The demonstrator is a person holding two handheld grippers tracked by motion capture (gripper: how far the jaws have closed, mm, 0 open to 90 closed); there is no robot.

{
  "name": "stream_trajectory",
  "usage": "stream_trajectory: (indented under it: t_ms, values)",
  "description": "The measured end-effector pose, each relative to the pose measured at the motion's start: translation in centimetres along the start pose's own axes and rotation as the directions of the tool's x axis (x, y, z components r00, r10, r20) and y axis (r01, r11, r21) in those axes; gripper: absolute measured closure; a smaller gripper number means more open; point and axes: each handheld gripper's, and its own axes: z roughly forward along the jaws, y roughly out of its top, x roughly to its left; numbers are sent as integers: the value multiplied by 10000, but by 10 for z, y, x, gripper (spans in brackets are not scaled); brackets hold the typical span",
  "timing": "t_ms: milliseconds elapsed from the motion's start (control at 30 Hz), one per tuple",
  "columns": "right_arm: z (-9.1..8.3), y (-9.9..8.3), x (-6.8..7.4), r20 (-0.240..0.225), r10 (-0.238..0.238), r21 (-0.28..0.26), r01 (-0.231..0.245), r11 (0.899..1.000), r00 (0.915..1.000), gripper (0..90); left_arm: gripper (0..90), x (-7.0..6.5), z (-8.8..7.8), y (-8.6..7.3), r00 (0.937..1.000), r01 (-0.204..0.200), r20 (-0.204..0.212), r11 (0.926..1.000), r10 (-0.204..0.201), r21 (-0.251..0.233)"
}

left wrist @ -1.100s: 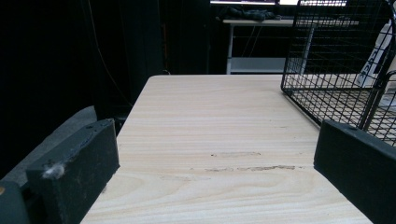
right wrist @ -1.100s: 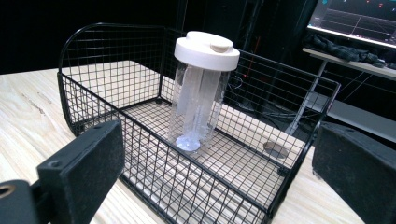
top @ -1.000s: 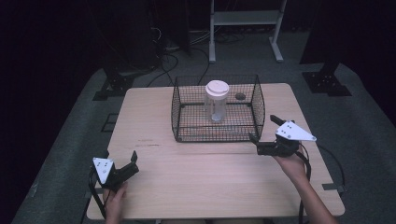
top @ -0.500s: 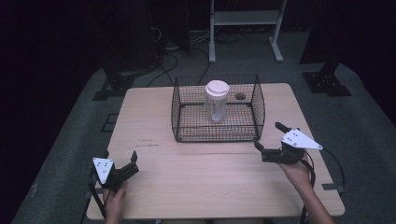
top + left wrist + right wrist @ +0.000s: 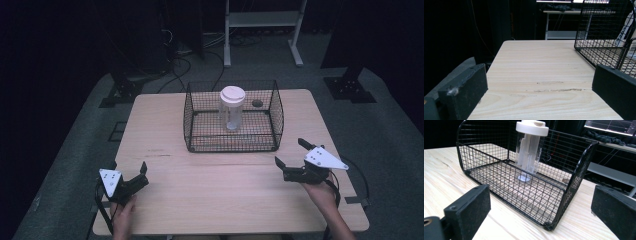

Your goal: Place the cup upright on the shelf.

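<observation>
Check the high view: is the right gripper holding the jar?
No, the right gripper is open over the table, apart from the jar standing inside the wire basket.

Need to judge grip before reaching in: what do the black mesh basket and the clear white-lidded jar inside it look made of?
The black wire-mesh basket looks like thin metal wire with a dark coating: fine welded grid, thicker rim rod. The clear jar with the white lid looks like transparent plastic, though glass cannot be ruled out; the lid looks matte and opaque, probably plastic. It stands upright on the basket floor.
</observation>
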Motion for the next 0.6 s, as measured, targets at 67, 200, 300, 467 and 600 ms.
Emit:
stream_trajectory:
  t_ms: [67,200,300,467,600]
  values:
    - [-2,-3,0,-26,117,44,-117,9999,9999,17,0,0,0,0,10000,-3,-2,10000,3,-7]
    - [-8,-10,1,33,188,58,-188,9998,9998,17,0,0,0,0,10000,-11,1,10000,11,-9]
    - [-12,-14,2,29,220,91,-220,9997,9998,17,0,0,0,0,10000,-12,-6,10000,12,-10]
    - [-16,-21,5,15,369,137,-369,9992,9993,17,0,0,0,0,10000,-23,-2,10000,23,-17]
    - [-18,-26,10,-63,443,151,-442,9989,9990,17,0,0,0,0,10000,-12,-1,10000,12,-13]
